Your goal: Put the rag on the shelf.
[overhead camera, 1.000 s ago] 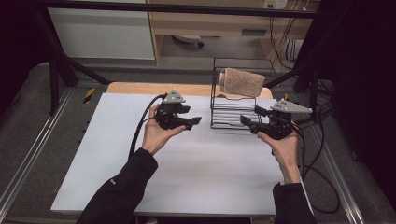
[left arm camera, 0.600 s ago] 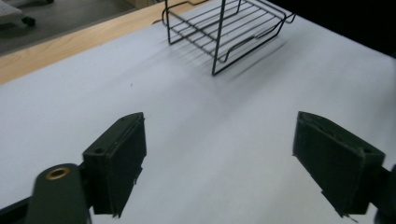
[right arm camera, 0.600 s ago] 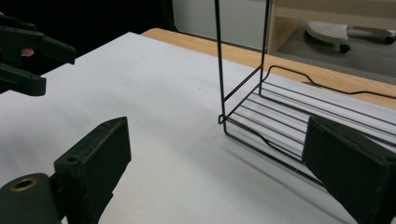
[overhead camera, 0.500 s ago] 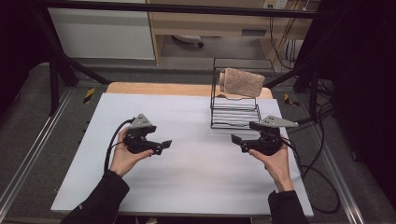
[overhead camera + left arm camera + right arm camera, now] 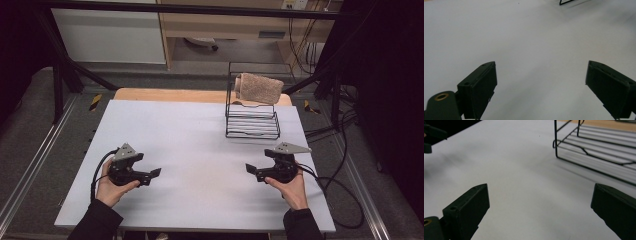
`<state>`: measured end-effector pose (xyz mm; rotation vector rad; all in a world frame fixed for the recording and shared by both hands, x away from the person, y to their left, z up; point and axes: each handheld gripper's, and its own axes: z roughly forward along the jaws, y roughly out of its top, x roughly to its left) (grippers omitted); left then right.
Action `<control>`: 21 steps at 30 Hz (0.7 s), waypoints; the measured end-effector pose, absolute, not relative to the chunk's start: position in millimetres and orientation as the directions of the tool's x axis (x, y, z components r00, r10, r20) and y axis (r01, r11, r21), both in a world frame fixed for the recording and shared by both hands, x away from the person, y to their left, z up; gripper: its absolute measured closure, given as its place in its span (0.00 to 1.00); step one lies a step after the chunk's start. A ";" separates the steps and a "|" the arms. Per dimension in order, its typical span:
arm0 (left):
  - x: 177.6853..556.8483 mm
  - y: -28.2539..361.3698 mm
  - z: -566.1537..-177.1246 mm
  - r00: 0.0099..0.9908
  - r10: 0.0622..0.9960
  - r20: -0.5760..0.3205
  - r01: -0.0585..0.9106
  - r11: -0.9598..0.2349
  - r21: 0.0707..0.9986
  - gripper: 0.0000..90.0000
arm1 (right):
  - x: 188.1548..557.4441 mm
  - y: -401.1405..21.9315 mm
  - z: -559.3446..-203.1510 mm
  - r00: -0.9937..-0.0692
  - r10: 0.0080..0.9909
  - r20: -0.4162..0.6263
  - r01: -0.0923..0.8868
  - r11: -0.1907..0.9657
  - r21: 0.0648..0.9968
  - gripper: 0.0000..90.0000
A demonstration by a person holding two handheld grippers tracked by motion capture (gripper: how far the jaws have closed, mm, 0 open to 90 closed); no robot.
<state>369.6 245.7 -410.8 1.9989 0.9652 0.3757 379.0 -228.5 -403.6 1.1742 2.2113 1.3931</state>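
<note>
Resting low over the bench (image 5: 200,150), left gripper (image 5: 156,172) and right gripper (image 5: 250,169) have jaws wide, just opened, nothing between. Towel (image 5: 259,88) drapes the wire rack (image 5: 252,127), well beyond both: soft, light; pinch a hanging edge.

The white rectangular table top (image 5: 200,150) has a smooth, matt surface. The black wire rack (image 5: 252,122) consists of thin metal rods with a slight sheen. The tan folded towel (image 5: 259,88) is rough, napped cloth. The black plastic gripper pads (image 5: 480,86) look matt. The light wooden board edge (image 5: 170,95) looks smooth.
</note>
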 end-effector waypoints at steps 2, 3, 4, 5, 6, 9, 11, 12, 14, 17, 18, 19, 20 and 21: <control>365.6 250.0 -416.0 0.651 0.752 -0.097 0.496 -0.325 0.805 0.11 | 376.0 -231.1 -410.9 -0.629 0.755 0.186 0.502 0.211 0.839 0.02; 363.8 252.2 -418.5 0.652 0.752 -0.097 0.497 -0.327 0.804 0.11 | 374.3 -232.5 -414.6 -0.627 0.755 0.193 0.508 0.209 0.835 0.02; 362.3 253.9 -421.1 0.652 0.752 -0.099 0.499 -0.327 0.803 0.11 | 372.8 -233.7 -418.0 -0.625 0.755 0.201 0.517 0.206 0.831 0.02; 360.9 255.5 -423.5 0.652 0.752 -0.098 0.501 -0.331 0.799 0.11 | 371.4 -234.9 -421.4 -0.623 0.755 0.206 0.526 0.209 0.825 0.02; 359.8 257.1 -425.6 0.653 0.752 -0.093 0.501 -0.337 0.797 0.11 | 370.4 -236.5 -424.7 -0.624 0.754 0.205 0.529 0.215 0.821 0.01; 356.3 261.0 -430.9 0.649 0.757 -0.074 0.500 -0.351 0.792 0.11 | 366.5 -241.2 -433.5 -0.625 0.752 0.209 0.539 0.222 0.812 0.01; 354.9 263.4 -433.9 0.649 0.757 -0.076 0.502 -0.351 0.790 0.11 | 364.0 -244.9 -437.8 -0.628 0.749 0.211 0.543 0.228 0.808 0.00; 354.4 264.3 -435.5 0.647 0.758 -0.080 0.504 -0.346 0.791 0.11 | 362.5 -246.4 -439.6 -0.631 0.746 0.211 0.539 0.227 0.811 0.01; 353.5 266.3 -438.0 0.646 0.759 -0.082 0.507 -0.346 0.790 0.11 | 359.1 -249.6 -442.3 -0.633 0.743 0.216 0.543 0.227 0.809 0.00; 351.8 269.3 -441.0 0.647 0.759 -0.078 0.507 -0.350 0.788 0.11 | 354.9 -253.3 -446.3 -0.638 0.742 0.204 0.535 0.237 0.811 0.00; 351.5 269.8 -442.1 0.646 0.759 -0.079 0.507 -0.350 0.788 0.11 | 354.3 -254.4 -447.8 -0.640 0.740 0.206 0.536 0.238 0.810 0.00; 351.4 270.4 -442.9 0.646 0.759 -0.079 0.509 -0.352 0.785 0.11 | 354.1 -255.3 -448.6 -0.641 0.739 0.209 0.540 0.240 0.807 0.00; 351.2 270.5 -444.0 0.644 0.761 -0.084 0.512 -0.347 0.785 0.11 | 354.2 -255.6 -449.7 -0.638 0.742 0.208 0.542 0.241 0.805 0.00; 351.1 270.8 -444.8 0.643 0.761 -0.085 0.514 -0.347 0.785 0.11 | 353.9 -255.5 -450.2 -0.635 0.743 0.212 0.549 0.241 0.801 0.00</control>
